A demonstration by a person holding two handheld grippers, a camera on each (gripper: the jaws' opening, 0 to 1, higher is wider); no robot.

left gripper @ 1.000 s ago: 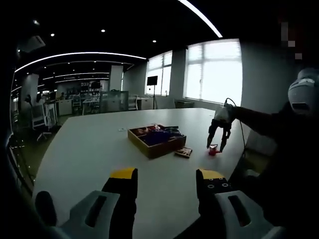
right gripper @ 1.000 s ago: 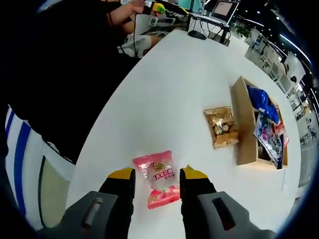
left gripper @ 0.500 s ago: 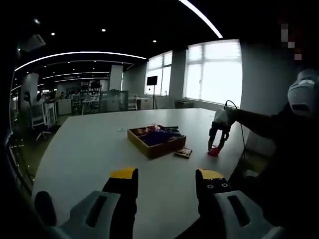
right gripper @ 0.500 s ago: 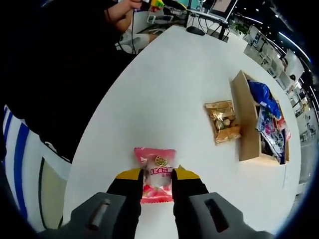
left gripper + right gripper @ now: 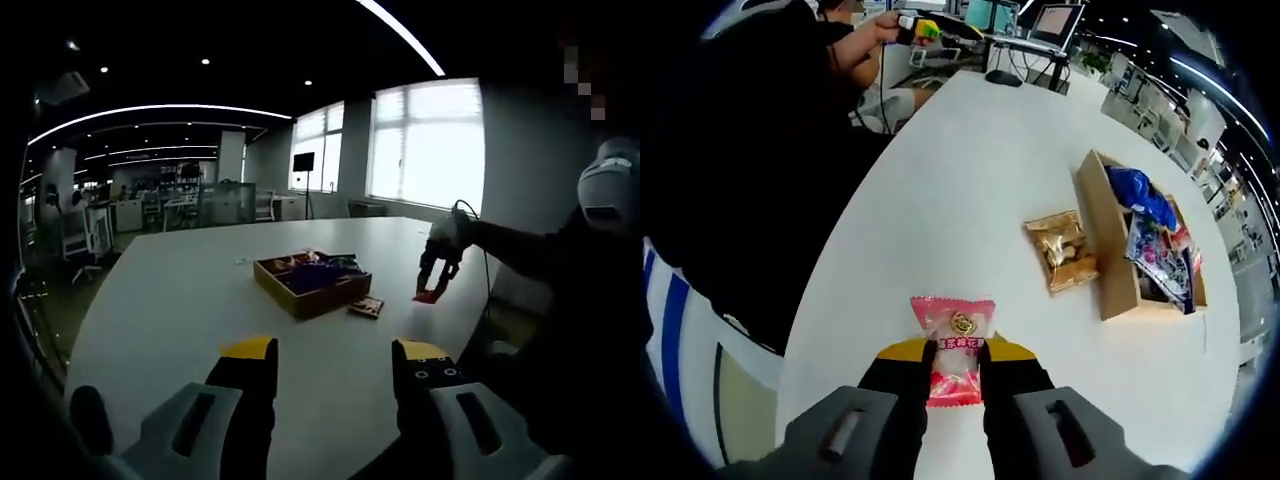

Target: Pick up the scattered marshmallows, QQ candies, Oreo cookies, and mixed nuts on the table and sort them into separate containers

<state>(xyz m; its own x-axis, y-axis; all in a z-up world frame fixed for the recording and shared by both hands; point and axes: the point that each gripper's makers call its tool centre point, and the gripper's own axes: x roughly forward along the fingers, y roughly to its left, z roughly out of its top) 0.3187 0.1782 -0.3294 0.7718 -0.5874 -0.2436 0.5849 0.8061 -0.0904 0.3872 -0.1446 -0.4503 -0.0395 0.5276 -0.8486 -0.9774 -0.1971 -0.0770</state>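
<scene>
A pink marshmallow packet (image 5: 954,338) sticks out from between the yellow-tipped jaws of my right gripper (image 5: 955,355), which is shut on it and holds it a little above the white table (image 5: 970,190). In the left gripper view the same right gripper (image 5: 437,272) hangs at the far right with the red packet (image 5: 426,296) under it. A gold nut packet (image 5: 1062,252) lies beside the wooden sorting box (image 5: 1108,262), which holds blue and patterned packets (image 5: 1152,232). My left gripper (image 5: 333,365) is open above the near table edge, with nothing between its jaws.
The wooden box (image 5: 306,280) sits mid-table with the nut packet (image 5: 367,306) at its right corner. A person in dark clothes (image 5: 760,150) stands along the table edge, holding a small device. Desks and monitors (image 5: 1030,25) lie beyond the far end.
My right gripper has shut on the pink packet and lifted it slightly off the table. The left gripper has stayed still.
</scene>
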